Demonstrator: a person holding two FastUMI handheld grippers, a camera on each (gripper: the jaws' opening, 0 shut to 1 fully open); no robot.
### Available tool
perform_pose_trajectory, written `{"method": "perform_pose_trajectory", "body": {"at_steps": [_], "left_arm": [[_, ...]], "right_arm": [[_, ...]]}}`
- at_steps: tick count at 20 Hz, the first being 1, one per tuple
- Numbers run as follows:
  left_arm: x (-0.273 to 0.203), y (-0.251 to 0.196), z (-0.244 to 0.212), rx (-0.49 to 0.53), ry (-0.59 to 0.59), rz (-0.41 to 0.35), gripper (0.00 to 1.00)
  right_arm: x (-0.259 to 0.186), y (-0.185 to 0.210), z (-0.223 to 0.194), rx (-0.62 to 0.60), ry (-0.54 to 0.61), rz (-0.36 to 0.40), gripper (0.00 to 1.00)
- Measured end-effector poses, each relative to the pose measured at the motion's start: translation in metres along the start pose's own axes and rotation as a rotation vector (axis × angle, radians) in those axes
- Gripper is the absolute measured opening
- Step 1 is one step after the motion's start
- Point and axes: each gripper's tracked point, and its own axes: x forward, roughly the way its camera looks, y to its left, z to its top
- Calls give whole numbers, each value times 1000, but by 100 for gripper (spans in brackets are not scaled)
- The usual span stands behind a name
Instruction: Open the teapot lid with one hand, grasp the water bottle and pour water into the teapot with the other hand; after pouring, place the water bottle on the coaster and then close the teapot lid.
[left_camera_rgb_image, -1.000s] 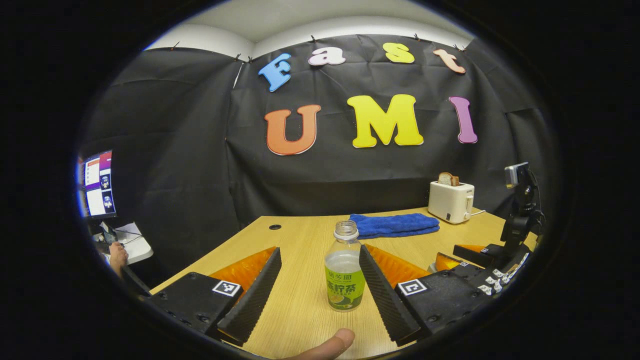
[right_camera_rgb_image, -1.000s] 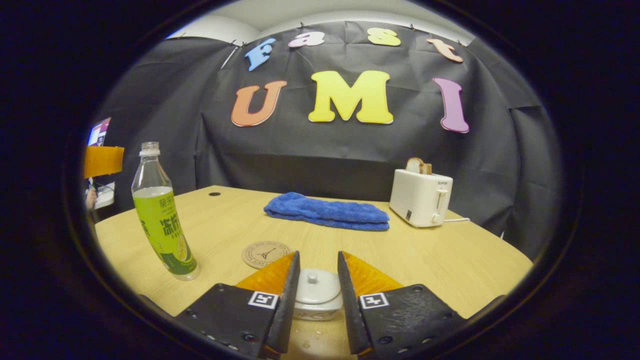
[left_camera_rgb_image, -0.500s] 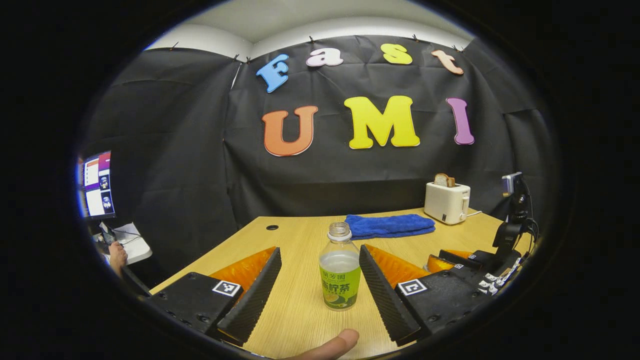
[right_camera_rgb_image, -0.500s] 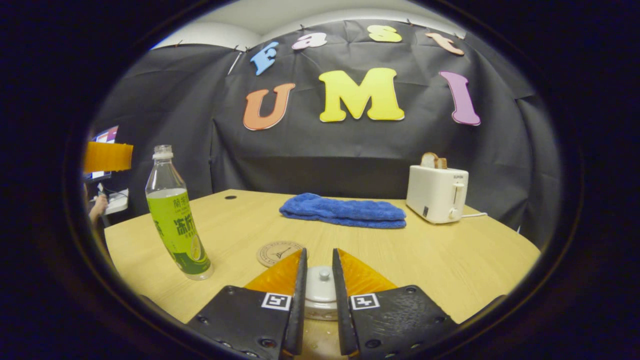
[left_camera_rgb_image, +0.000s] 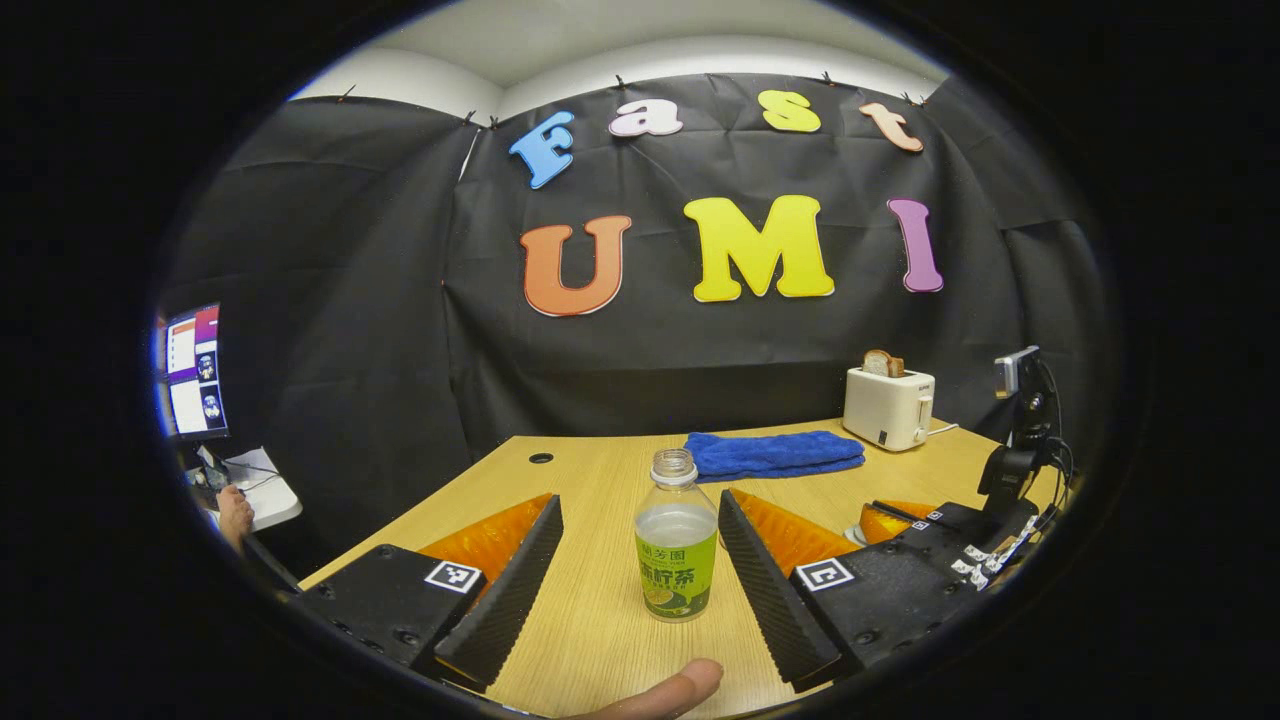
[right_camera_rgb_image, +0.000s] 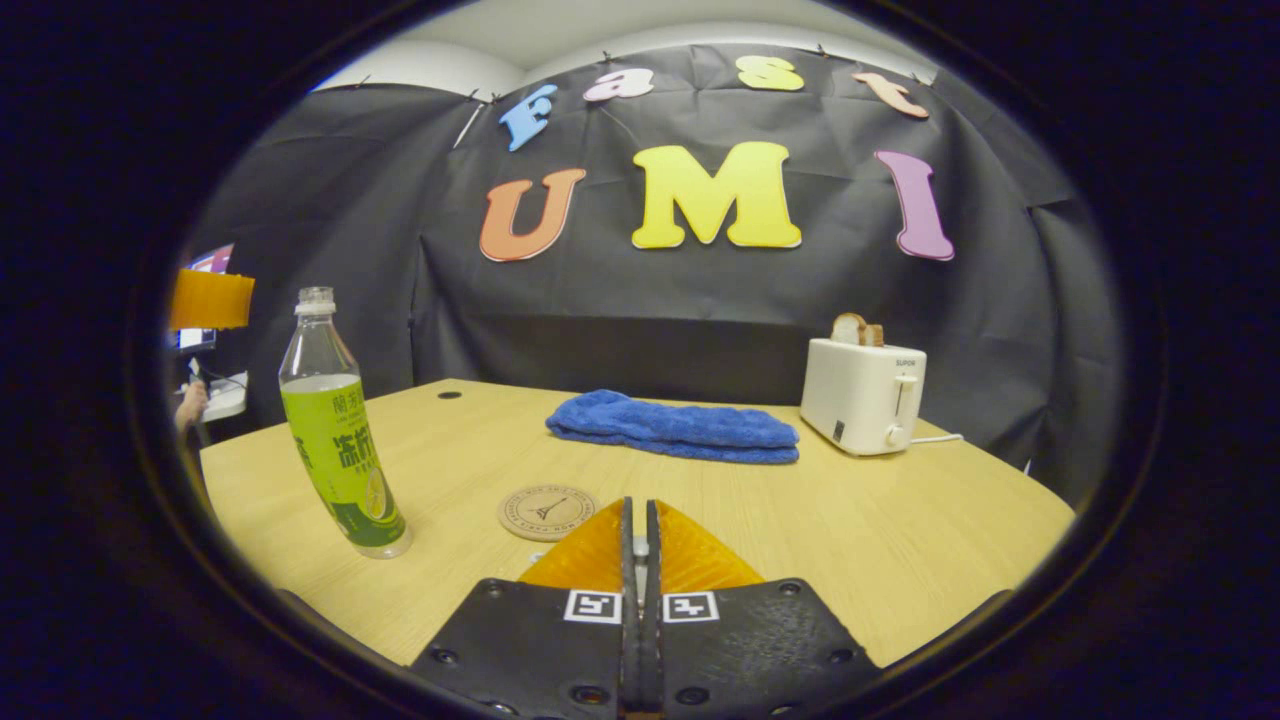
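Between my wide-open left gripper (left_camera_rgb_image: 630, 560) stands the uncapped, half-full clear plastic bottle (left_camera_rgb_image: 677, 545); likely light, slippery; I'd grip its green label

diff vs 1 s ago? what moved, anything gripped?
The right gripper closed: its fingers went from wide apart around the teapot lid to nearly touching, pinched on the lid's knob, with the lid now hidden between them. The left gripper stayed open around the bottle, not touching it, and drew back a little. The bottle, coaster, towel and toaster stayed put.
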Motion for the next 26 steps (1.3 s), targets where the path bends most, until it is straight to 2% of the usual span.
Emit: {"method": "perform_pose_trajectory", "body": {"at_steps": [4, 6, 8, 10, 12, 14, 15, 17, 19, 24, 26], "left_arm": [[3, 0, -2, -5, 2, -12, 98], [6, 6, -3, -2, -2, -12, 98], [10, 17, -4, 8, -14, 2, 98], [13, 23, -8, -16, -8, 7, 98], [16, 22, -14, -32, -2, -13, 98], [20, 19, -21, -35, 9, -38, 98], [21, 11, -27, -35, 26, -79, 98], [24, 1, -29, -25, -4, -135, 98], [33, 0, -34, -31, -20, -134, 98], [44, -29, -46, -39, -53, -209, 98], [53, -35, -55, -41, -37, -199, 99]], "right_arm": [[-11, 4, 29, 1, -55, 43, 0], [-27, -8, 60, -41, -147, 20, 0], [-47, -17, 80, -19, -197, 24, 0], [-64, -25, 87, 20, -189, 45, 0], [-78, -49, 94, 5, -190, 4, 0], [-87, -61, 90, 12, -175, -4, 0], [-91, -63, 88, 24, -169, 7, 0], [-96, -82, 81, 24, -161, -18, 0], [-98, -87, 72, 40, -149, -19, 0], [-92, -84, 60, 37, -134, 1, 0], [-90, -80, 55, 41, -129, 16, 0]]}}
